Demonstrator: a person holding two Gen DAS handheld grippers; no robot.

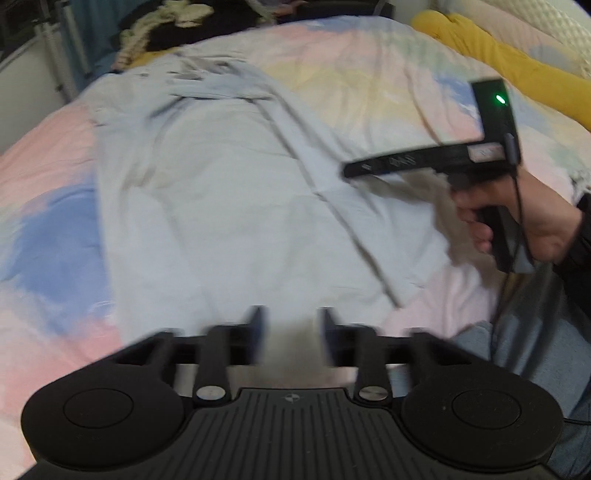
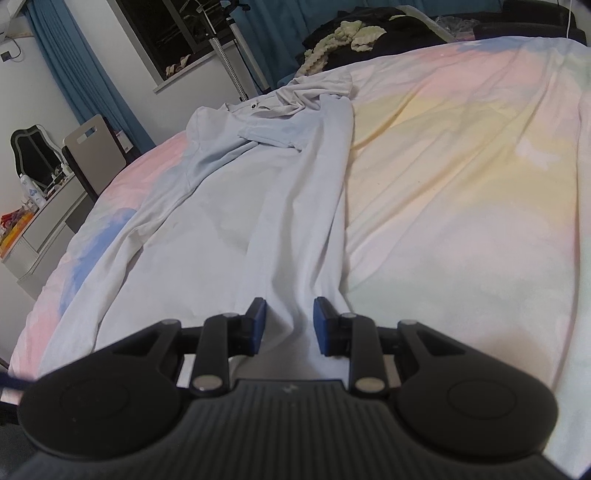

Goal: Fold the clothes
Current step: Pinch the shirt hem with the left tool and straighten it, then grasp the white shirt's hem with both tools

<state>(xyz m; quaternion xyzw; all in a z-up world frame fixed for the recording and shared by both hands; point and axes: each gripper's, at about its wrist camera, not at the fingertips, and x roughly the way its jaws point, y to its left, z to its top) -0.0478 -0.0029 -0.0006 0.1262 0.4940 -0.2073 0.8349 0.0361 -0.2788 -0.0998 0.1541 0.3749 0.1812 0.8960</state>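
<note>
Pale trousers lie flat on the bed, both tools released.

The left hand-held gripper (image 1: 293, 328) is above the near end of the trousers (image 1: 229, 192), its fingers apart and holding nothing. The trousers lie lengthwise on the pastel bed cover (image 2: 461, 177). The right hand-held gripper (image 2: 289, 325) is also spread, with cloth under the gap, not pinched.

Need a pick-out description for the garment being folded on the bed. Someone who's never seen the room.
Start at the bed with the pastel pink, yellow and blue bedspread. Lying lengthwise along its left half is a pale grey-white pair of trousers, waistband at the far end, legs running toward the cameras. It is the only plain, unpatterned fabric there, with a dark button at the waist, unlike the black clothes pile beyond the bed.
</note>
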